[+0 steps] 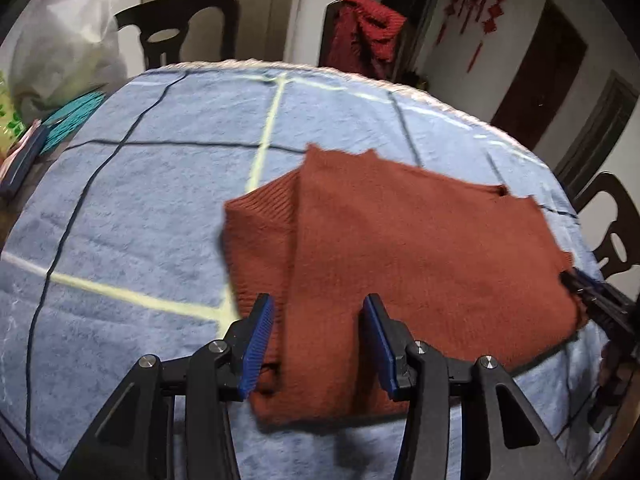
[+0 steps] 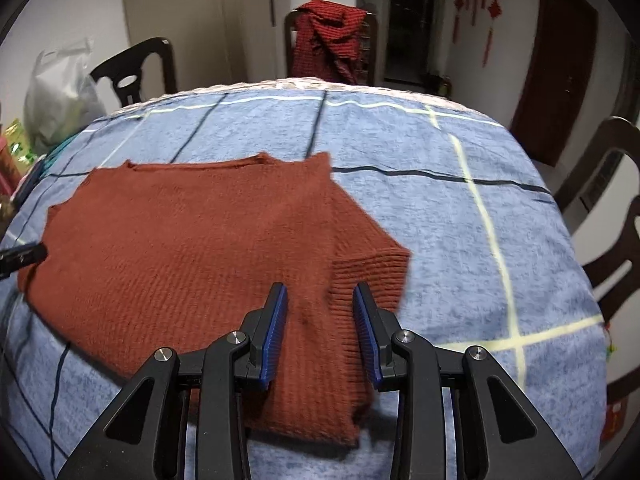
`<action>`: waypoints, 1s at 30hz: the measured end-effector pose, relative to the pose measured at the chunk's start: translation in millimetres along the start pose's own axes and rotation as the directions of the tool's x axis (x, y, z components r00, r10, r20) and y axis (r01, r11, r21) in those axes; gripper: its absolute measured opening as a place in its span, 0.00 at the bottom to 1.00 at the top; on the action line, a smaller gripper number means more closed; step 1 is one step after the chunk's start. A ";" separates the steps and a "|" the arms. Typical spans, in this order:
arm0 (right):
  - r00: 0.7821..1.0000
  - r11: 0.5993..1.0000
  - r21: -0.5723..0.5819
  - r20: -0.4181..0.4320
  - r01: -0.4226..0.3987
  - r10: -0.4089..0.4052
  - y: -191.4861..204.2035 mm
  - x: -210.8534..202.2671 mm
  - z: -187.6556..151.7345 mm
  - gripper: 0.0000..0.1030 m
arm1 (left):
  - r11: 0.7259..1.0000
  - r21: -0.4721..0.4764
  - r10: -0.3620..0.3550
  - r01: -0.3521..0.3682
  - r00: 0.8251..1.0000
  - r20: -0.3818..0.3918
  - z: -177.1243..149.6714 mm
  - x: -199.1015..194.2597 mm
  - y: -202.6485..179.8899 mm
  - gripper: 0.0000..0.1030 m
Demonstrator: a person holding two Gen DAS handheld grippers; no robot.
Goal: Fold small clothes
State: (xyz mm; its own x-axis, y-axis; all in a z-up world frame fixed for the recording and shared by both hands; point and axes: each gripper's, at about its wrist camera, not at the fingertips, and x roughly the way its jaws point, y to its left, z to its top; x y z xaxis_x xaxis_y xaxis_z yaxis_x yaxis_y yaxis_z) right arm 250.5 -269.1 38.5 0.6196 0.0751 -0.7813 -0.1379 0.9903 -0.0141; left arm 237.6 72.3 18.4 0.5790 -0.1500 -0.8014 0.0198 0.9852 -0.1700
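One rust sweater (image 1: pixel 400 248) flat on one blue checked cloth (image 1: pixel 140 220), left gripper (image 1: pixel 320 340) at its 7 o'clock corner, right gripper (image 2: pixel 322 330) at 5 o'clock, both pairs of fingers apart, unclamped, fabric between, three chairs (image 2: pixel 132 72) around

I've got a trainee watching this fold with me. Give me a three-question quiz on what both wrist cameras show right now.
1. True or false: the rust-brown sweater lies on a blue checked cloth.
2. What hangs over the chair beyond the table's far edge?
A) a red garment
B) a white towel
C) nothing
3. Fill in: the fabric between the left gripper fingers is a folded-in ____.

Key:
1. True.
2. A, the red garment.
3. Sleeve; the right gripper straddles the other one, pads apart.
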 end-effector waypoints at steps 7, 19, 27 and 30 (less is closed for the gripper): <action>0.996 0.999 -0.045 0.090 -0.022 0.026 32.2 -30.7 2.6 0.34 | 0.999 -0.050 -0.020 0.020 1.000 0.009 -7.6 -10.5 16.1 0.48; 0.999 0.994 -0.109 0.026 0.030 -0.027 63.2 -23.8 -7.3 0.34 | 0.993 -0.091 -0.078 0.081 0.996 0.031 -3.3 -32.4 48.3 0.52; 0.971 0.945 -0.272 0.099 -0.184 0.218 137.7 -58.2 -3.8 0.35 | 0.987 -0.084 -0.133 0.136 0.991 0.031 13.5 -47.1 70.3 0.62; 0.958 0.906 -0.342 0.052 -0.248 0.282 172.5 -54.0 -7.0 0.49 | 0.985 -0.083 -0.154 0.154 0.988 0.007 16.9 -43.7 77.6 0.63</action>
State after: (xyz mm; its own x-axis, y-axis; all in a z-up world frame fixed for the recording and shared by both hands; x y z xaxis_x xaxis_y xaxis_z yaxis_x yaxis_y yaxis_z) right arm 187.8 -103.1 73.9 0.5948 0.3574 -0.7200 -0.5433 0.8389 -0.0324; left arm 227.6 156.6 49.9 0.5751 -0.2993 -0.7614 0.0415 0.9401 -0.3382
